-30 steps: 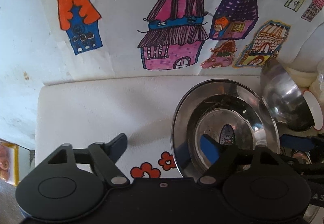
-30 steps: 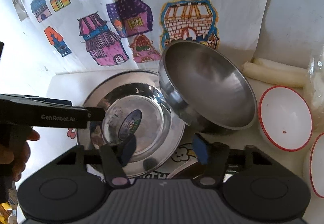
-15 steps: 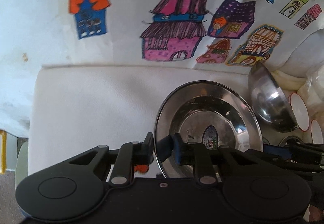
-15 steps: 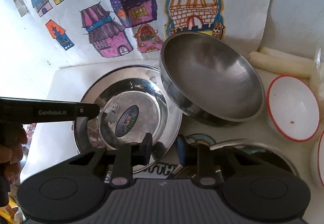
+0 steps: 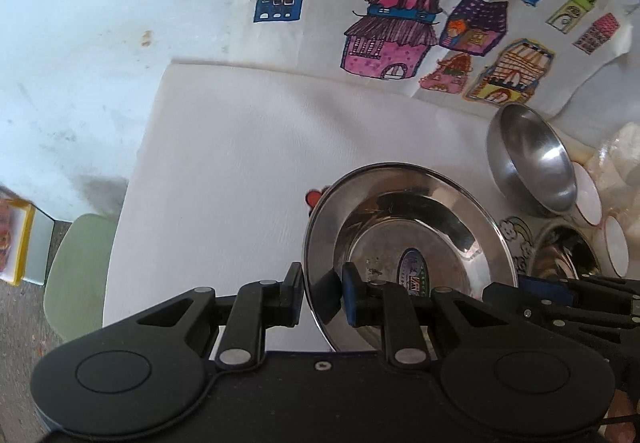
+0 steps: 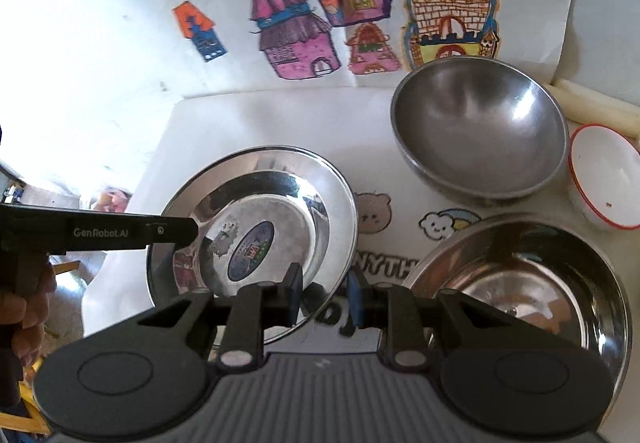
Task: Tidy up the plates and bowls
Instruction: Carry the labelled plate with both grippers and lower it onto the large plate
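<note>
A shiny steel plate [image 5: 416,239] with a blue oval sticker is held up off the white table. My left gripper [image 5: 322,293] is shut on its left rim. In the right wrist view my right gripper [image 6: 325,295] is shut on the same plate's [image 6: 256,227] near right rim. The left gripper's finger [image 6: 172,231] shows there at the plate's left edge. A large steel bowl [image 6: 480,131] sits behind, also seen in the left wrist view [image 5: 532,163]. A second steel plate [image 6: 532,283] lies on the table at right.
White bowls with red rims [image 6: 604,183] stand at the far right, also in the left wrist view [image 5: 588,195]. Coloured house drawings [image 6: 360,3] hang on the wall behind. The table [image 5: 240,171] has cartoon stickers. A green stool [image 5: 76,275] stands left of the table.
Both grippers went from open to shut on the sticker plate's rims. The plate has since been lifted and moved left, away from the large bowl, uncovering the second plate.
</note>
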Action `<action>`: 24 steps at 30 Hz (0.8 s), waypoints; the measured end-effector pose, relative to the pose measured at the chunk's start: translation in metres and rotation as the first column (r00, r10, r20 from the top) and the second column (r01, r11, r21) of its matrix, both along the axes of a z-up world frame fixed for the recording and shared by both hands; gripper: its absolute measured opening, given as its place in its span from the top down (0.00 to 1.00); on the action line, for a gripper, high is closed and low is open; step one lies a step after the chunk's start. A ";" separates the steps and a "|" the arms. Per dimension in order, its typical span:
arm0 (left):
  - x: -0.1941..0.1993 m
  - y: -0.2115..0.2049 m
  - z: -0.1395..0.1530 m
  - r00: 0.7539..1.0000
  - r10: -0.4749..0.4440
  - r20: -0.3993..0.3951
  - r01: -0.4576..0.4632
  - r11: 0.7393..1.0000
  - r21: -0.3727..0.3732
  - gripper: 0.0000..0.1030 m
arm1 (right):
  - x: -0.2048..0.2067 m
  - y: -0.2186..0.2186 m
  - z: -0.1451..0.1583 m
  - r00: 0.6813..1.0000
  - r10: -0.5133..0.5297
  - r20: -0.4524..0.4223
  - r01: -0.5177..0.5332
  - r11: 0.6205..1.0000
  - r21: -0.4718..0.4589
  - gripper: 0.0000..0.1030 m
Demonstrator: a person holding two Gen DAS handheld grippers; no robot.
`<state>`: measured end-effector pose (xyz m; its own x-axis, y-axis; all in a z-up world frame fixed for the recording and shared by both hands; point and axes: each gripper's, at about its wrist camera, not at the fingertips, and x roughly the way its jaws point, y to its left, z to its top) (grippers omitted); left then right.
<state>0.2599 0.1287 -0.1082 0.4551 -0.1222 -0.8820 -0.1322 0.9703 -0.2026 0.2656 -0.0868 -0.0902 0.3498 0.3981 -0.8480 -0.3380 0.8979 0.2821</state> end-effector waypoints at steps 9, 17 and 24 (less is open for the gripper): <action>-0.023 -0.033 0.015 0.999 -0.018 0.030 0.019 0.999 -0.031 0.79 | -0.027 -0.031 0.016 0.999 -0.016 0.035 0.016 1.000 0.018 0.74; -0.030 -0.080 0.028 0.997 -0.073 0.030 0.075 0.994 -0.078 0.79 | -0.055 -0.085 0.034 0.995 -0.084 0.062 0.084 0.996 0.001 0.74; -0.030 -0.129 0.028 0.990 -0.134 0.032 0.137 0.986 -0.099 0.79 | -0.064 -0.135 0.038 0.988 -0.138 0.065 0.139 0.990 -0.013 0.74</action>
